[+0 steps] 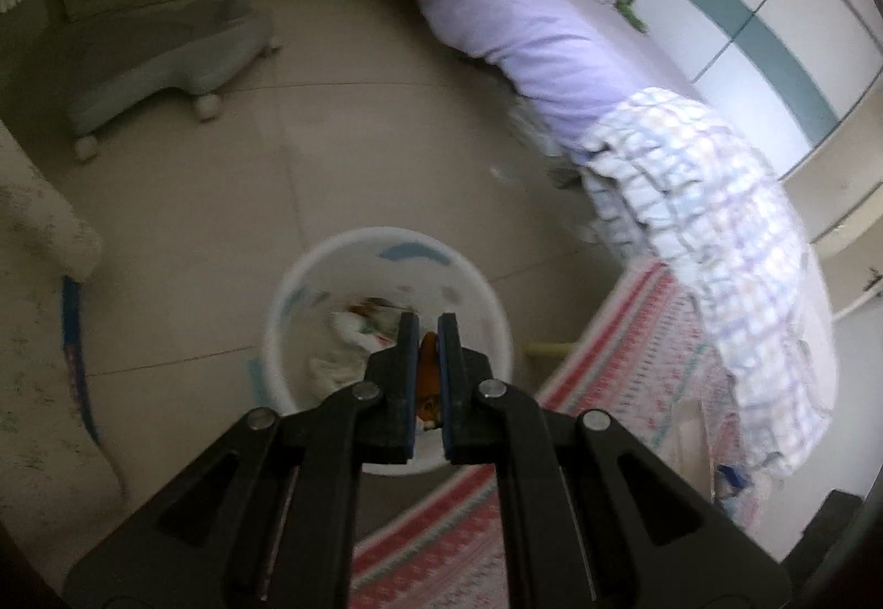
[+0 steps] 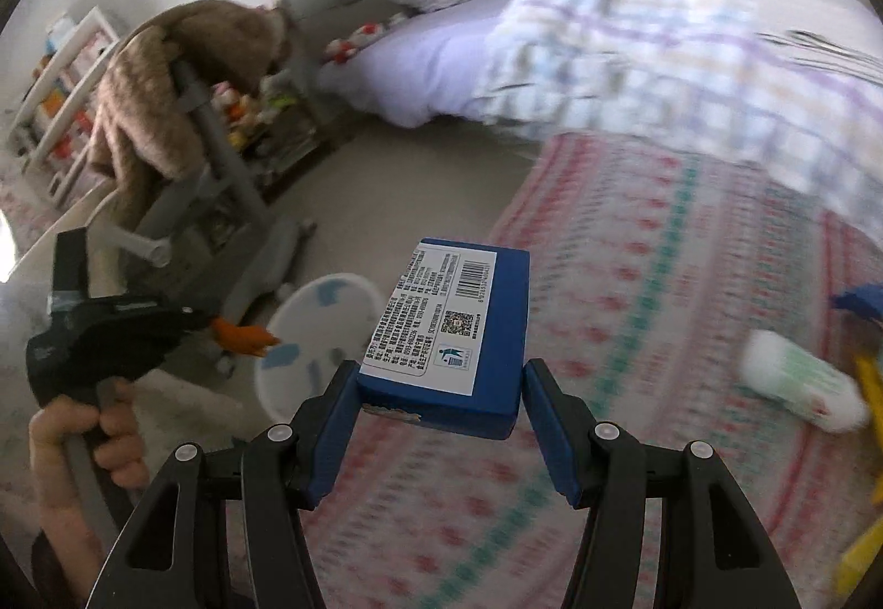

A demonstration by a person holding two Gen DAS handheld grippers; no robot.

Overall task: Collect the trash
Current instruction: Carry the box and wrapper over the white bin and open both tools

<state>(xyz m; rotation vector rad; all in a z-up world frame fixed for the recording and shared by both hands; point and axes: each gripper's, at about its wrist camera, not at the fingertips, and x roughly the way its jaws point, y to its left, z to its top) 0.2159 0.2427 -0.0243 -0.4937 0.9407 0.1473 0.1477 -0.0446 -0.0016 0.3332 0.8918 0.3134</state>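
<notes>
Gripping an orange scrap of wrapper, the left gripper has its jaws drawn nearly together, with only the thin piece of trash wedged in the narrow slot between the blue pads. It hangs directly over the white waste bin, which stands on the tiled floor just beside the edge of the patterned rug; crumpled white paper and other litter already lie inside the bin. From the right wrist view the same gripper shows at far left, held in the person's left hand, the orange scrap sticking out past its tips and overlapping the bin's rim.

Further right, the right gripper stands with jaws spread wide and clamped on a blue box, its blue fingers pressing against the box's two long sides. The box's white label, with barcode and QR code, faces up. Box and gripper sit above the rug, near the bin but to its right. At far right a white and green packet lies on the rug, well apart from the box, with a checked quilt hanging off the bed behind.
</notes>
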